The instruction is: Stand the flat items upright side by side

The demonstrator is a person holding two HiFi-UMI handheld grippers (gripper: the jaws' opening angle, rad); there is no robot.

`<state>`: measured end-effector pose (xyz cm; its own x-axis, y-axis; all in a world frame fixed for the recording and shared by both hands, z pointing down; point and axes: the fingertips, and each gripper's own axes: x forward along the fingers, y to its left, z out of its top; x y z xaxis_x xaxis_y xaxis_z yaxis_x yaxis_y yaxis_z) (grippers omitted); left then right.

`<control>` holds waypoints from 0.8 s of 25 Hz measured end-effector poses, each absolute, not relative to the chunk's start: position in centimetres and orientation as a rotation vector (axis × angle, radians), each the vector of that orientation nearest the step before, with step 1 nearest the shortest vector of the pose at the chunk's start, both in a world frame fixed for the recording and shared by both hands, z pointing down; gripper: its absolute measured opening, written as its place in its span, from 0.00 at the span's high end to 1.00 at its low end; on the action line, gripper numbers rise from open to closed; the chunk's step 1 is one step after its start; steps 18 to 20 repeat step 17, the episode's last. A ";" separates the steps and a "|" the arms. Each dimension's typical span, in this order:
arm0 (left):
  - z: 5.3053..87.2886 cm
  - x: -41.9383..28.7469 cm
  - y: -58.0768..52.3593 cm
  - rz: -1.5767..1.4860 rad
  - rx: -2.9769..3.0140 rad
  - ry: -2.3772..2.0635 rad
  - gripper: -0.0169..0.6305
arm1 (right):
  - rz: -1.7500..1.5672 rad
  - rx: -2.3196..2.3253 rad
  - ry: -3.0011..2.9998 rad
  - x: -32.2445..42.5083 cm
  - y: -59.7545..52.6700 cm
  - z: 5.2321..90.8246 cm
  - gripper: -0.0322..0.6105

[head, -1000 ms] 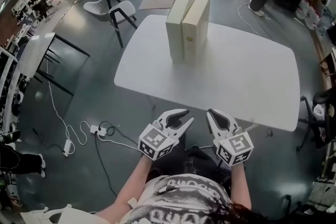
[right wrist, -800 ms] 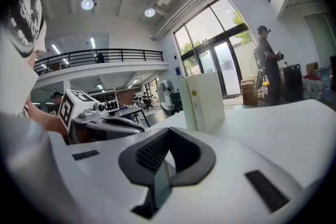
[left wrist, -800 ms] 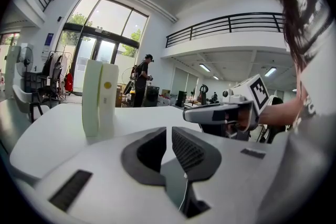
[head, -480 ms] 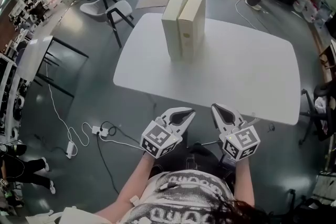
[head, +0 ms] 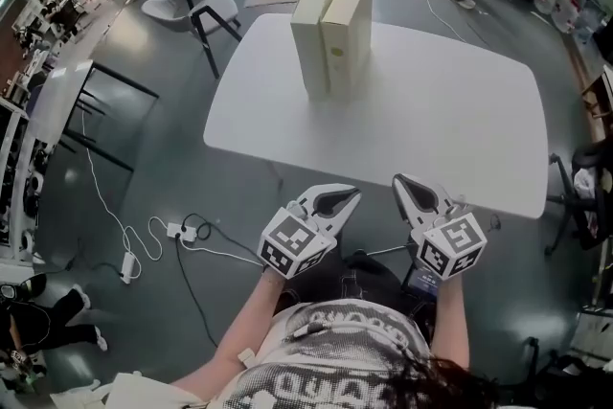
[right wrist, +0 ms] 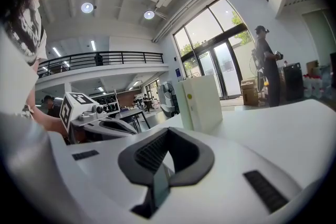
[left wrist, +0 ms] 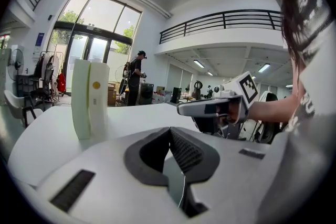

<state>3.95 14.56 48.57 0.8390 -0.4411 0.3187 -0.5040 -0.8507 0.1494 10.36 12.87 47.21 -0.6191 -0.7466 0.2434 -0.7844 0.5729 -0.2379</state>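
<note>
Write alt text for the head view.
Two cream boxes stand upright side by side on a white table. Near its front edge, a person holds the left hand-held gripper and right hand-held gripper, both shut and empty.

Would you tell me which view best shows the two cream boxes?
The head view: both cream boxes stand whole, side by side, on the white table. The gripper views show only their sides from table level, tops unseen.
</note>
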 end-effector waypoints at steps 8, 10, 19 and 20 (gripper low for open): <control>48.8 5.1 14.5 0.418 2.794 -0.697 0.95 | 0.508 1.303 -2.686 11.4 12.9 47.3 0.96; 48.9 5.3 14.4 0.425 2.794 -0.689 0.95 | 0.510 1.306 -2.682 11.6 12.9 47.3 0.96; 48.8 5.5 14.3 0.424 2.784 -0.687 0.95 | 0.518 1.309 -2.675 11.9 12.9 47.3 0.96; 48.8 5.5 14.3 0.424 2.784 -0.687 0.95 | 0.518 1.309 -2.675 11.9 12.9 47.3 0.96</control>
